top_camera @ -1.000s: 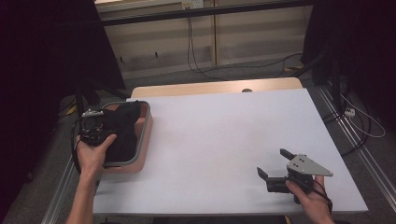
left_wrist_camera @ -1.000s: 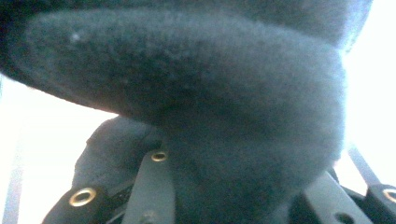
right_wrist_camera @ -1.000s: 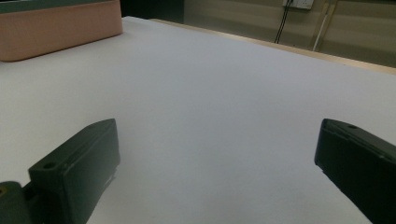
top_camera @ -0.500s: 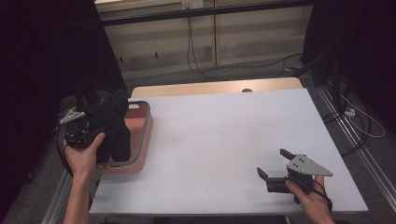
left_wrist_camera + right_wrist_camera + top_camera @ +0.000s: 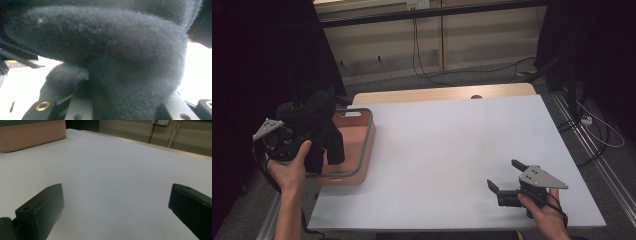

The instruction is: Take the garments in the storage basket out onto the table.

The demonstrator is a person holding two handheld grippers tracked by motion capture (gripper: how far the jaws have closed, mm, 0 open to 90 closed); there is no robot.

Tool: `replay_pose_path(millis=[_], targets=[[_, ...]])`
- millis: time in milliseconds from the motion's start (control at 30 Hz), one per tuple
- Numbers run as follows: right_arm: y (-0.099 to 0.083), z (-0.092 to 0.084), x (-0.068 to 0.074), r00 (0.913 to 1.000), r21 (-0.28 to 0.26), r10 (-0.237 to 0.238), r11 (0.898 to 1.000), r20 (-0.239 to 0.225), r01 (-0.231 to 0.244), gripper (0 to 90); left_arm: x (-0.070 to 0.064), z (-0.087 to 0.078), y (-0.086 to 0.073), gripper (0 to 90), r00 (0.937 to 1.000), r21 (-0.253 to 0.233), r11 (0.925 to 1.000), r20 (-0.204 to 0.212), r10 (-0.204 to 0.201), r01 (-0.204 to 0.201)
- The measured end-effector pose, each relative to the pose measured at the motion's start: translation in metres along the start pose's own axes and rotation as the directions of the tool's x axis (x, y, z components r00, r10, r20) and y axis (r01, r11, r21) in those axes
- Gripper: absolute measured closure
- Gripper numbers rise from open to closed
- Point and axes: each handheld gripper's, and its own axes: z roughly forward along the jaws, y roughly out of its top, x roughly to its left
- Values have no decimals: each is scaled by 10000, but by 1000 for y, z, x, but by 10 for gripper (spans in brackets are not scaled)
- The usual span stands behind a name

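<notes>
A black fleecy cloth [image 5: 319, 125] hangs bunched above the left rim of a pink tray [image 5: 364, 150] at the table's left edge. My left gripper [image 5: 304, 134] is shut on it, held up in the person's hand beside the tray. In the left gripper view the dark grey fleece [image 5: 120, 55] bulges over both jaws and hides their tips. My right gripper [image 5: 503, 173] rests low on the white table [image 5: 452, 145] at the front right. Its jaws stand wide open with nothing between them, as the right gripper view [image 5: 115, 202] shows.
The pink tray's wall [image 5: 32, 135] lies far off across the white tabletop [image 5: 112, 157] in the right gripper view. A wooden strip [image 5: 442, 93] runs along the table's far edge. Cables [image 5: 597, 127] lie on the floor to the right.
The left hand has lifted the black cloth up out of the tray and carried it leftward past the tray's edge. The right gripper has kept still.
</notes>
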Motion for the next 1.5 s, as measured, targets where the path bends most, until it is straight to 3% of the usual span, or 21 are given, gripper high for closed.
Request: replay_pose_path(millis=[333, 800, 933, 1200, 1367, 1500], targets=[[0, 0, 0, 10000, -11, -6, 10000, -12, 6, 0, -10, -16, 4, 680, 9993, -1187, 9924, -189, 315, -335], [1, 3, 1, 9999, -27, -46, 10000, -108, 46, 0, -22, -44, 17, 679, 9991, -2460, 9683, -154, 398, -424], [2, 5, 1, 9999, -27, -67, 10000, -154, 67, 0, -28, -50, 19, 679, 9986, -2711, 9611, -150, 509, -531], [3, 7, 1, 9997, -45, -107, 9999, -231, 106, 0, -42, -55, 25, 679, 9982, -3249, 9448, 256, 535, -423], [4, 8, 2, 9997, -51, -87, 9999, -238, 86, 0, -49, -55, 28, 679, 9970, -3353, 9411, 455, 630, -442], [5, 9, 2, 9995, -95, -122, 9999, -288, 120, 0, -54, -54, 29, 679, 9963, -3311, 9432, 671, 534, -282]])
